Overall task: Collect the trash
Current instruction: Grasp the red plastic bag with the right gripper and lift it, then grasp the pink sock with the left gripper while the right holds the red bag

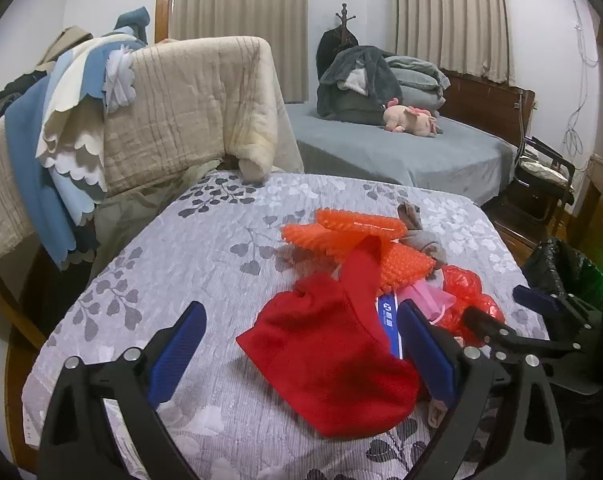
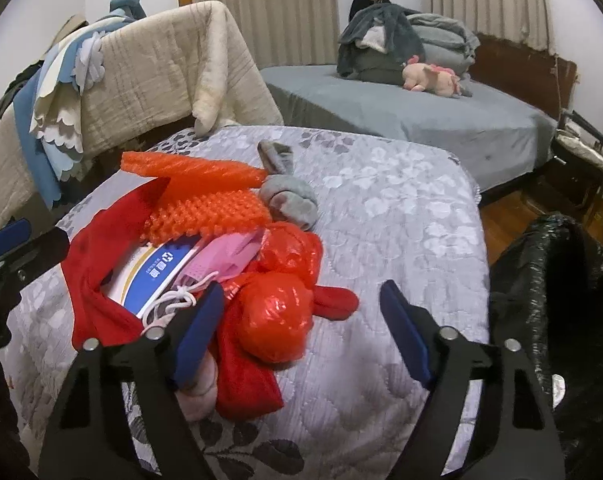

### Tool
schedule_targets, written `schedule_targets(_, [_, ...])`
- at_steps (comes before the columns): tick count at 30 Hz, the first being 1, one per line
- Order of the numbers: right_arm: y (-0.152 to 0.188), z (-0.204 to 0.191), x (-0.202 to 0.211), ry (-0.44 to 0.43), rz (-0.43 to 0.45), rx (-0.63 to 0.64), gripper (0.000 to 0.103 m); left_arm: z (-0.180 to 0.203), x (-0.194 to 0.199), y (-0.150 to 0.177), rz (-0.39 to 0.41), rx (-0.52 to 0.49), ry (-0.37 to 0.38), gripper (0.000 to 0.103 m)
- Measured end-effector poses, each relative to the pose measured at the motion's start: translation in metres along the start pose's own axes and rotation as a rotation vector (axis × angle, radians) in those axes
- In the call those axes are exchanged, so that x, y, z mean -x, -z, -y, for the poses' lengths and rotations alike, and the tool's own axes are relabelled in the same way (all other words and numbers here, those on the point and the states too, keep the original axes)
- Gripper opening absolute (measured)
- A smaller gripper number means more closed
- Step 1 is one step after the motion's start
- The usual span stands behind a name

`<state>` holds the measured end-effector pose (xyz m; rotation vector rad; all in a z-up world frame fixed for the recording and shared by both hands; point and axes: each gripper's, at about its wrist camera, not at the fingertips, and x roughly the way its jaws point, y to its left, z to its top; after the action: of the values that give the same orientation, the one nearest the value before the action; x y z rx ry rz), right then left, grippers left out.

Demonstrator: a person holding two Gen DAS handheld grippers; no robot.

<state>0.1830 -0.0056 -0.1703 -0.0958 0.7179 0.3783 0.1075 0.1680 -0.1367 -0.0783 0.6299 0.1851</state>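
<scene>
A pile lies on the grey floral bedspread [image 1: 205, 248]: a red cloth [image 1: 333, 364], orange bubble wrap [image 1: 357, 236], a crumpled red plastic bag [image 2: 277, 320], a pink mask [image 2: 229, 258], a blue-and-white package [image 2: 161, 276] and grey socks [image 2: 289, 196]. My left gripper [image 1: 301, 344] is open, its jaws on either side of the red cloth. My right gripper [image 2: 301, 328] is open around the red plastic bag and also shows at the right of the left wrist view [image 1: 501, 316]. A black trash bag [image 2: 541, 272] stands to the right of the bed.
A beige quilt [image 1: 189, 108] and blue and cream cloths [image 1: 61, 128] hang over a rail on the left. A second bed [image 1: 401, 148] behind holds folded blankets and a pink plush toy [image 1: 411, 118]. A dark chair [image 1: 541, 176] stands at the right.
</scene>
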Motion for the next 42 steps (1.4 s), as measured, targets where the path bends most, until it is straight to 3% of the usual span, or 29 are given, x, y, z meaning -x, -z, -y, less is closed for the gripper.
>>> schedule_targets(5, [0.002,-0.001,-0.007,-0.046,-0.04,-0.003,0.053,0.002,0.0,0.001,-0.003,0.002,0.007,0.094])
schedule_targets(7, [0.003,0.0,-0.009,-0.081,-0.059,-0.011,0.037,0.003,0.0,0.001,-0.003,-0.001,0.009,0.094])
schedule_targets(10, [0.003,-0.002,-0.006,-0.099,-0.058,-0.001,0.032,0.005,0.002,0.001,-0.001,-0.003,0.011,0.094])
schedule_targets(26, [0.002,0.034,0.047,-0.043,0.006,-0.014,0.031,0.04,0.022,0.006,0.022,-0.022,0.066,0.088])
schedule_targets(42, [0.022,0.066,0.068,-0.006,0.002,-0.044,0.031,0.095,0.005,0.038,-0.059,-0.11,0.136,0.059])
